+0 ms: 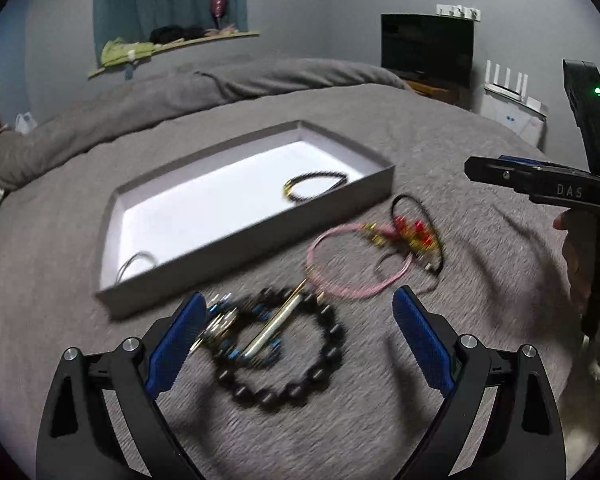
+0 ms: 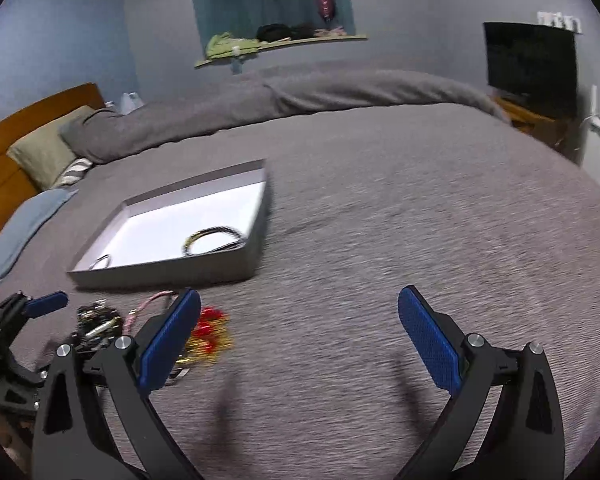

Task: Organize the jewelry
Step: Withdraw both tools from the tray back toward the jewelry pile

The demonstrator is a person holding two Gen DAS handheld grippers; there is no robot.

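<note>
A grey tray with a white floor lies on the bed and holds a black beaded bracelet and a thin silver ring-shaped piece. The tray and bracelet also show in the right wrist view. In front of it lie a large black bead bracelet, a gold and silver pin, a pink cord bracelet and a red and gold piece. My left gripper is open just above the black bead bracelet. My right gripper is open and empty over bare blanket; the red and gold piece lies by its left finger.
The bed is covered by a grey blanket with a rolled fold at the back. Pillows and a wooden headboard are at the left. A dark screen stands on a stand at the right.
</note>
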